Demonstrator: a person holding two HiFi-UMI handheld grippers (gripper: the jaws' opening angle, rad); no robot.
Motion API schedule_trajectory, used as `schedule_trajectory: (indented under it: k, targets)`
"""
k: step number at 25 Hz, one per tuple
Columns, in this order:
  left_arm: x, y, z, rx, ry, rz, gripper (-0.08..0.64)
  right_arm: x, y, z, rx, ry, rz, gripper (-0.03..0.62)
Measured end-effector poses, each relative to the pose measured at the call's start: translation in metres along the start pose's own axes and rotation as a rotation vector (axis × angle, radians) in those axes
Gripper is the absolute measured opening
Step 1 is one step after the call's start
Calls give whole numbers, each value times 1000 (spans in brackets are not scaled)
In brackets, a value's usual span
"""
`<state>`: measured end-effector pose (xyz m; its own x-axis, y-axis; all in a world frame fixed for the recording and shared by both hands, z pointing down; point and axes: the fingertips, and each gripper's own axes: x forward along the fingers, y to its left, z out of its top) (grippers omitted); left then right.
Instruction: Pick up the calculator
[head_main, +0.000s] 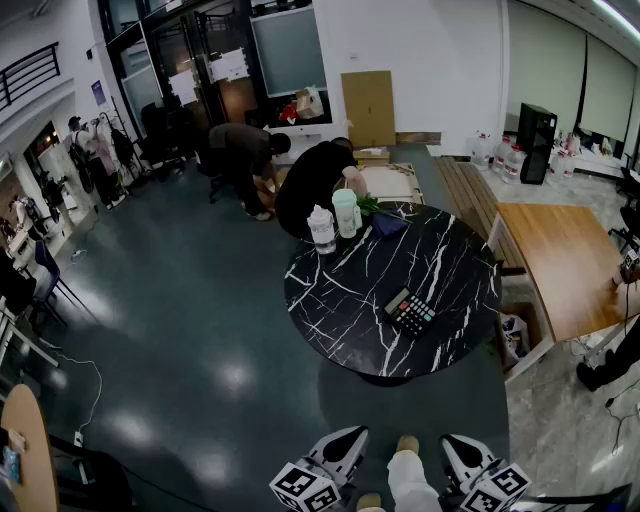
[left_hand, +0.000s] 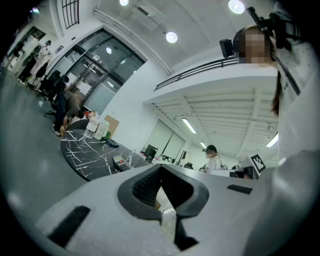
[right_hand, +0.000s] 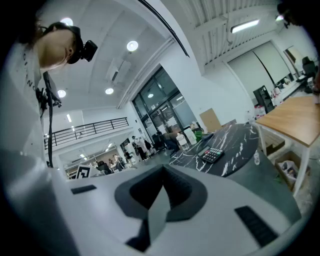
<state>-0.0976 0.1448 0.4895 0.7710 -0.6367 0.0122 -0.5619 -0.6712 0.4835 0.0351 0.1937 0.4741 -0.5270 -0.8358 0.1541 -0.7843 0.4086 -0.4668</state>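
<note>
Plainly, none of the pick-up was done: the calculator (head_main: 410, 312) lay flat on the round black table (head_main: 330, 300), well ahead of both grippers, near the rim closest to them. The left gripper (head_main: 338, 452) and right gripper (head_main: 462, 458) hung low, jaws pressed together on nothing. Open floor lay ahead of them; a wooden table (head_main: 560, 250) stood off the right gripper's outer side, and bottles (head_main: 322, 228) stood beyond the calculator.

Round black marble table (head_main: 335, 290): calculator (head_main: 410, 311) near front edge; white jug (head_main: 322, 229), pale-green container (head_main: 345, 212) at far edge.
</note>
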Motion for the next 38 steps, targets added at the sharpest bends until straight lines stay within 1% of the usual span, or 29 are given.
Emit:
schedule_trajectory:
  k: [4, 9, 11, 14, 18, 21, 23, 25, 28, 31, 33, 36, 37, 38]
  targets:
    - [28, 26, 20, 2, -17, 52, 5, 38, -23, 30, -4, -10, 44, 8]
    - [92, 57, 41, 56, -59, 56, 5, 79, -64, 74, -47, -29, 82, 8]
    - [115, 57, 48, 44, -75, 47, 5, 86, -76, 83, -50, -12, 91, 8]
    - [145, 52, 47, 9, -71, 26, 5, 93, -96, 92, -50, 10, 97, 8]
    - [167, 51, 35, -22, -44, 39, 5, 98, -117, 99, -45, 37, 114, 8]
    - [177, 51, 31, -41, -60, 39, 5, 102, -139, 97, -36, 47, 109, 8]
    - [182, 59, 25, -55, -57, 60, 5, 107, -150, 94, -7, 54, 101, 8]
    - [187, 70, 15, -69, -35, 76, 6, 110, -151, 92, 17, 63, 110, 8]
    - [201, 86, 6, -81, -7, 74, 6, 115, -152, 88, 9, 88, 120, 8]
    - [225, 104, 4, -69, 9, 85, 7, 131, -165, 87, -2, 101, 93, 8]
    - [239, 121, 3, -64, 25, 111, 8, 146, -173, 85, -15, 101, 72, 8]
    - [257, 148, -1, -53, 52, 151, 8, 168, -173, 82, -30, 114, 75, 8]
    - [263, 157, -3, -41, 67, 167, 21, 175, -172, 82, -28, 119, 81, 8]
    - [269, 166, -5, -29, 86, 185, 53, 181, -172, 82, -25, 121, 86, 8]
